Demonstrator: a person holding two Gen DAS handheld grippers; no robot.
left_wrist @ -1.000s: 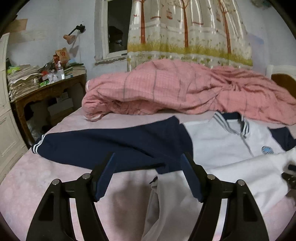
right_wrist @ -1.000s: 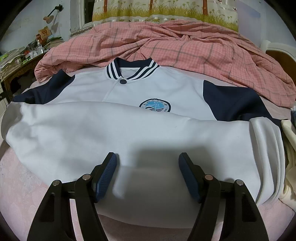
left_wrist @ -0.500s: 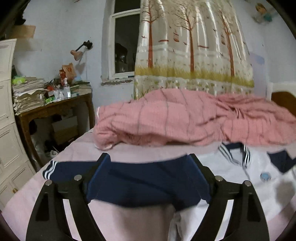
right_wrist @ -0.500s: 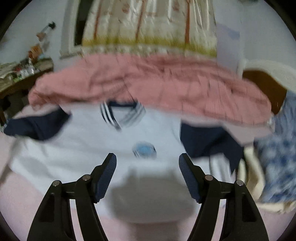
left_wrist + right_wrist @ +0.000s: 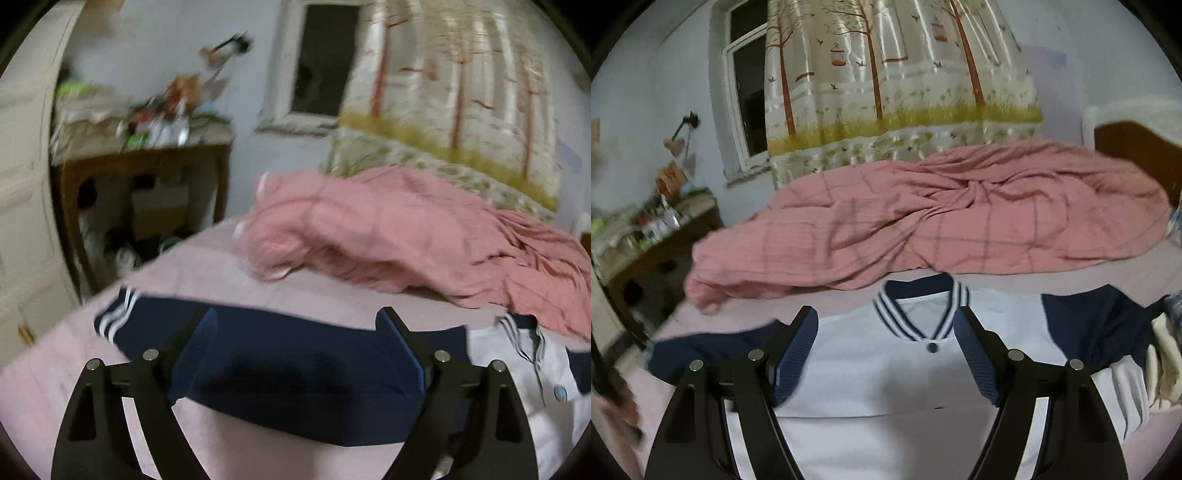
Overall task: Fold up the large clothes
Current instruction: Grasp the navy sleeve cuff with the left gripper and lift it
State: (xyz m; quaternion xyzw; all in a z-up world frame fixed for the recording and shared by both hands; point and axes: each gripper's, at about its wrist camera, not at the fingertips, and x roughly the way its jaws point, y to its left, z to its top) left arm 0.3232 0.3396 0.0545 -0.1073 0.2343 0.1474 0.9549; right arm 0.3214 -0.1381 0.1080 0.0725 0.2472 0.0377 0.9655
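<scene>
Both tools (image 5: 886, 354) rose (jacket (image 5: 886, 387) collar away

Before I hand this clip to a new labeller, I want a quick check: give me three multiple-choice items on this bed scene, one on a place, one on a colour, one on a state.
1. Where does the pink checked blanket lie relative to the jacket?
A. Behind it, toward the curtain
B. Folded on top of it
C. On the floor

2. What colour is the jacket's outstretched sleeve?
A. Red
B. Navy with white cuff stripes
C. Plain grey

3. What is the state of the right gripper?
A. Shut on the collar
B. Shut on the blanket
C. Open, holding nothing

Answers: 1 A, the blanket heaps beyond the collar; 2 B, the left wrist view shows it; 3 C, its fingers stand wide apart.
</scene>
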